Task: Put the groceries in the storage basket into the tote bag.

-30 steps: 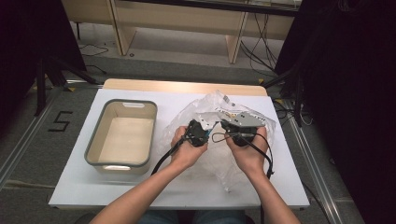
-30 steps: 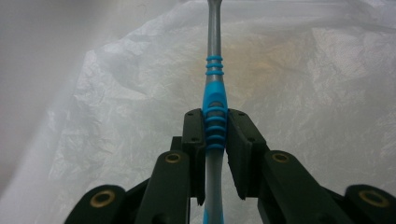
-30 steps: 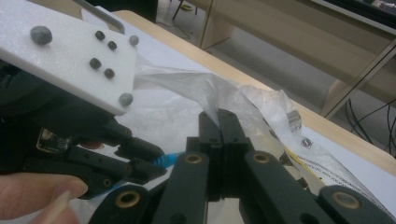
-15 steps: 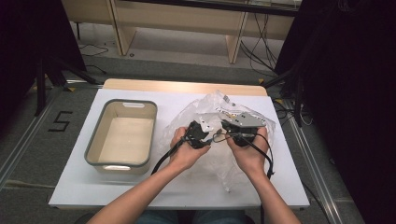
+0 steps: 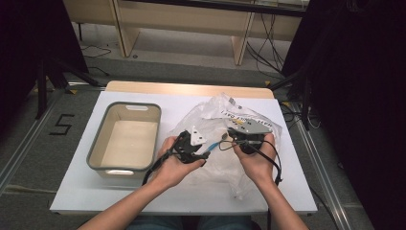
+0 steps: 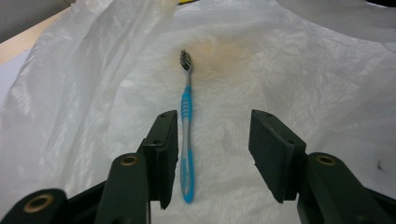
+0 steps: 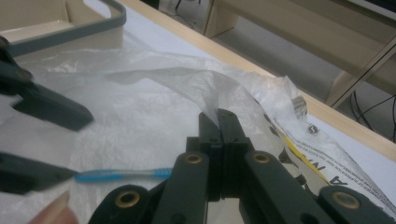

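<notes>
A blue toothbrush (image 6: pixel 187 135) lies on a crumpled clear plastic bag (image 6: pixel 303 70) in the middle of the white table (image 5: pixel 297 191), its bristles pointing away from the left gripper (image 6: pixel 214 154). That gripper's jaws have just been opening; they stand apart, with the handle lying between them close to one jaw, released. The right gripper (image 7: pixel 218 122) has its jaws clenched on a fold of the bag's film. A grey-rimmed beige bin (image 5: pixel 98 143) stands to the left of the bag.
</notes>
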A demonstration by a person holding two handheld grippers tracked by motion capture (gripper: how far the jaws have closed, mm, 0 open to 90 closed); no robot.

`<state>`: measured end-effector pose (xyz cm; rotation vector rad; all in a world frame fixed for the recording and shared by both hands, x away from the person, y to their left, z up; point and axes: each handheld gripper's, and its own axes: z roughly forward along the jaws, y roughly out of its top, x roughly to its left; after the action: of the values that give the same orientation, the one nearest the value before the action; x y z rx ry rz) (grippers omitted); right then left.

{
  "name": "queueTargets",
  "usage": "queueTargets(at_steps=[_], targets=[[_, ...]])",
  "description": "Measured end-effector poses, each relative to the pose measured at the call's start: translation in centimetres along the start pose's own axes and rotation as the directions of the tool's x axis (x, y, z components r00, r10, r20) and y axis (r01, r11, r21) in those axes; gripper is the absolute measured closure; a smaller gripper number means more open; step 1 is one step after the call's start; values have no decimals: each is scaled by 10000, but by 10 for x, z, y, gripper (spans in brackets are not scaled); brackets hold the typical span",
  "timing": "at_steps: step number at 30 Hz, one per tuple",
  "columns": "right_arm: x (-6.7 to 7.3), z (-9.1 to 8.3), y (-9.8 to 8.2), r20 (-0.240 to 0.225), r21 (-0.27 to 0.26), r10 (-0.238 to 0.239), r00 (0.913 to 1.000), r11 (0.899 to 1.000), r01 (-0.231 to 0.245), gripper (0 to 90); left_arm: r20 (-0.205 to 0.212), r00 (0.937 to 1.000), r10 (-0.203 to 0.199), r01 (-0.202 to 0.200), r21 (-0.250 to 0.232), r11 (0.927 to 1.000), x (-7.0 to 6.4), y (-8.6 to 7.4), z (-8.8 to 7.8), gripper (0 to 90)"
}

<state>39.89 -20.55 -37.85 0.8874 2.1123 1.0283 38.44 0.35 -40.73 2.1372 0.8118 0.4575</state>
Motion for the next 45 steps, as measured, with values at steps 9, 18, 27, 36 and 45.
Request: queueTargets(at_steps=[9,18,27,36,45], targets=[[8,8,-18,-734,670,-49,9973,9977,98,900,61,9998,-200,201,-88,9998,5,-13,-23,521],[12,12,-30,-1515,1295,20,9885,9914,179,900,88,9993,-373,375,-184,9991,11,-13,-31,518],[16,22,-51,-2619,2332,57,9651,9707,576,874,23,9977,-676,676,-276,9973,22,-13,-35,514],[21,25,-66,-3362,2987,436,9408,9523,626,744,-98,9957,-925,922,-278,9953,27,-11,-29,515],[12,10,-67,-3638,2090,1246,9231,9767,-495,551,-336,9946,-977,989,336,9945,31,-15,3,530]])
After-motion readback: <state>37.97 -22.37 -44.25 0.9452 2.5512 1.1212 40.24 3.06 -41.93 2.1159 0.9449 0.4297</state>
